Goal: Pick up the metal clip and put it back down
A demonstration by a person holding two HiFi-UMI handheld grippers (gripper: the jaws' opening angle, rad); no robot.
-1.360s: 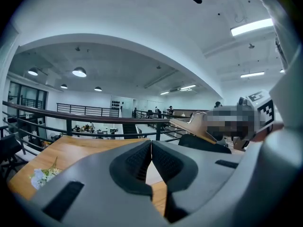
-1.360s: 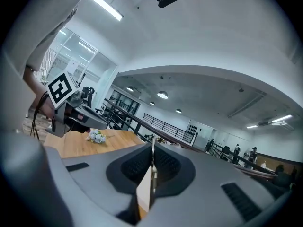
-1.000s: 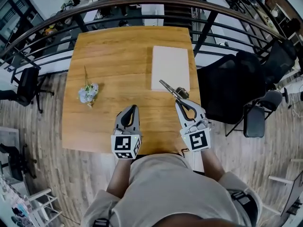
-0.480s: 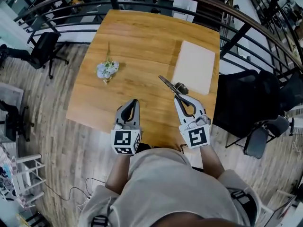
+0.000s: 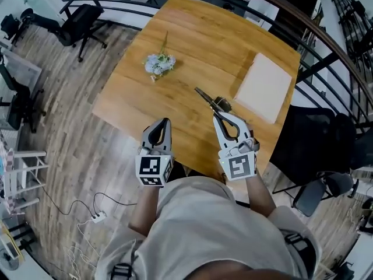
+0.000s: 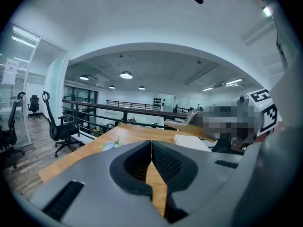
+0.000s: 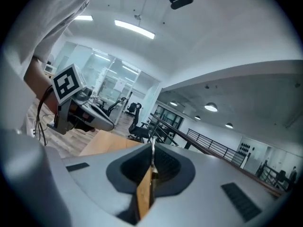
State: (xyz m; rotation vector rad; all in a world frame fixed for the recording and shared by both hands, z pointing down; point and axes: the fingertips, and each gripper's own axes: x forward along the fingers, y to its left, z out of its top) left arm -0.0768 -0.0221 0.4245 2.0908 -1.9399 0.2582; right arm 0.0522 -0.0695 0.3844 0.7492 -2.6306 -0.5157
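Observation:
The metal clip [image 5: 210, 100], a long thin silver piece, sticks out ahead of my right gripper [image 5: 217, 112], which is shut on it and holds it in the air above the wooden table [image 5: 192, 45]. In the right gripper view the clip shows only as a thin metal edge [image 7: 152, 157] pinched between the closed jaws. My left gripper [image 5: 165, 122] hovers at the table's near edge, shut with nothing in it; in the left gripper view [image 6: 151, 148] its jaws meet in a line.
A white pad [image 5: 263, 86] lies on the table's right side and a small flower sprig [image 5: 158, 63] on its left. A curved railing [image 5: 303, 22] runs behind the table. Black chairs stand at the far left [image 5: 76, 19] and right [image 5: 317, 147].
The whole view has swung, so the table now lies diagonally and further up. Both grippers moved together towards its near edge. The clip stays pinched in the right gripper.

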